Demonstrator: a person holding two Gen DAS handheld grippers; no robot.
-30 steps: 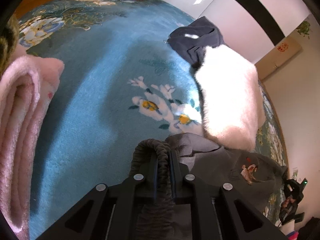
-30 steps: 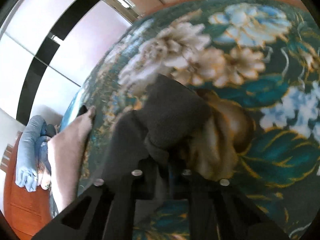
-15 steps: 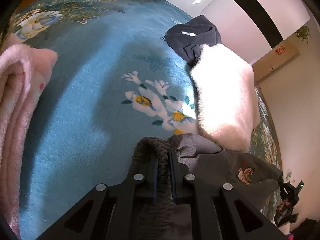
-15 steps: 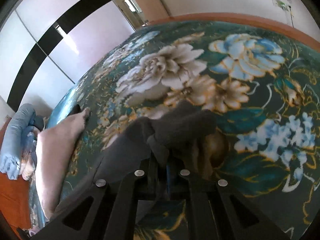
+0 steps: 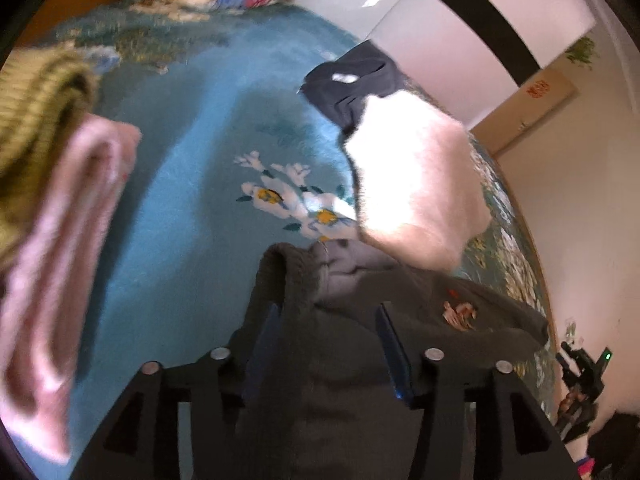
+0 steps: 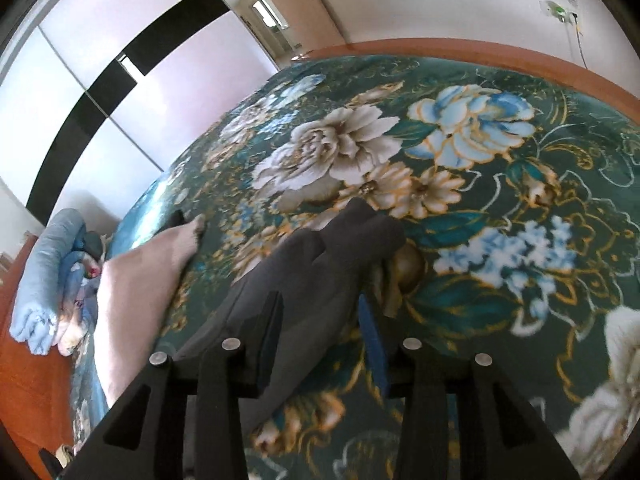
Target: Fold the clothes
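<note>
**Both claws letting go of the grey garment**

A second ago each claw was pinched tight on grey cloth. Now the left claw [image 5: 328, 332] and the right claw [image 6: 320, 328] are both opening, jaws apart, pads no longer pressing. Likely meaning: this fold is laid and the release is under way.

The grey garment [image 5: 400, 304] lies on the bed [image 5: 192, 208]. In the left view its ribbed edge sits between the parted jaws, slack, with the printed patch off to the right. In the right view a grey fold [image 6: 320, 264] runs up between the jaws onto the floral cover. A fluffy white garment [image 5: 412, 184] rests just beyond the grey one, touching it.
</note>
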